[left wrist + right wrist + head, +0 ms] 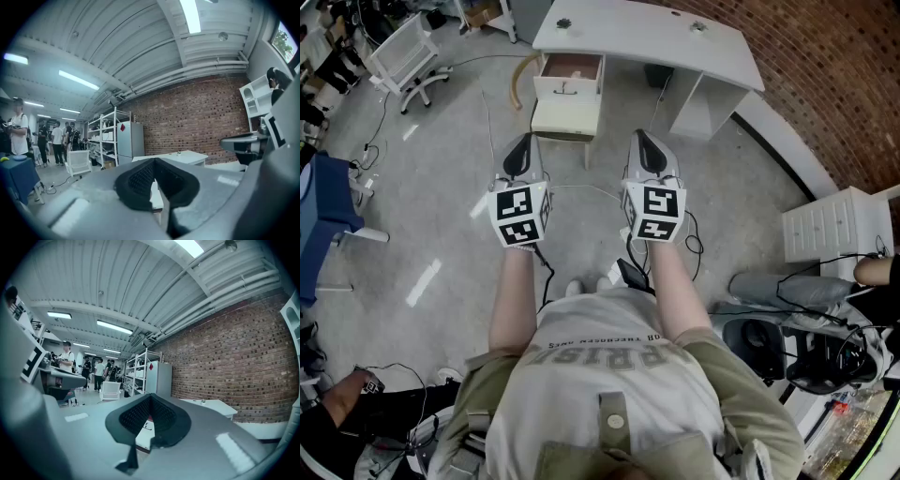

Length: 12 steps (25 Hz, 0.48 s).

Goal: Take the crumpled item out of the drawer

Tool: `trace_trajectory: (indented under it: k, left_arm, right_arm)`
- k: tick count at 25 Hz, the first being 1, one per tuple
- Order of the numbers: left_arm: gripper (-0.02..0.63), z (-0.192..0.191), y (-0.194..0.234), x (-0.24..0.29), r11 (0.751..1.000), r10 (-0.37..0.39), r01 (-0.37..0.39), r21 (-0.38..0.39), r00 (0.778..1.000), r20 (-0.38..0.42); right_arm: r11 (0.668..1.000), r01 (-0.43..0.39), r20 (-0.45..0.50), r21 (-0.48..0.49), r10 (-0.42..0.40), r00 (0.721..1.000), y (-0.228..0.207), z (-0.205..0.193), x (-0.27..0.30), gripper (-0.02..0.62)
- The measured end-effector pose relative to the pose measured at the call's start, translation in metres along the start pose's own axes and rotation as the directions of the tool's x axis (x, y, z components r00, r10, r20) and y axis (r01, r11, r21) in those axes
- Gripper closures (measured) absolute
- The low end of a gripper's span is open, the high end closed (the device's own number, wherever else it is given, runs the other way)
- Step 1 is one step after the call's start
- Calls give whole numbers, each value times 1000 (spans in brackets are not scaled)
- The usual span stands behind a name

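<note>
The person wears a pale grey T-shirt (609,370) with grey letters and short olive sleeves (727,370). The left gripper (523,142) and right gripper (640,141) are grey with black tips. Each has a white cube (521,216) with black square marks. A thin black cable (547,274) hangs from the left one.

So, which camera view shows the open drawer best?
The head view: the drawer stands pulled out under the white desk, seen whole from above, though its contents are too small to tell. Each gripper view shows only a narrow slice of it behind its own shut jaws.
</note>
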State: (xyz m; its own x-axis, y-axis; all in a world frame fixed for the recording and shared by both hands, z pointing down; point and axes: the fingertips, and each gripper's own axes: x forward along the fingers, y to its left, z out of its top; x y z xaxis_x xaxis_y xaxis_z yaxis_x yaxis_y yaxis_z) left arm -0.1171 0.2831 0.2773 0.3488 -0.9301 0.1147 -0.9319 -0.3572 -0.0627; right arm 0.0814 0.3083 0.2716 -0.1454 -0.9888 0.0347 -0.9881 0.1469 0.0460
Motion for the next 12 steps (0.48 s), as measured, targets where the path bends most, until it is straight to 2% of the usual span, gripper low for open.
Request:
trace_trajectory:
  k: [12]
  left_arm:
    - [600,-8,16,-30,1000,-8,8,5,1000,1]
  right_arm:
    - [1000,7,20,-14,-7,1000,31,2,-22,595]
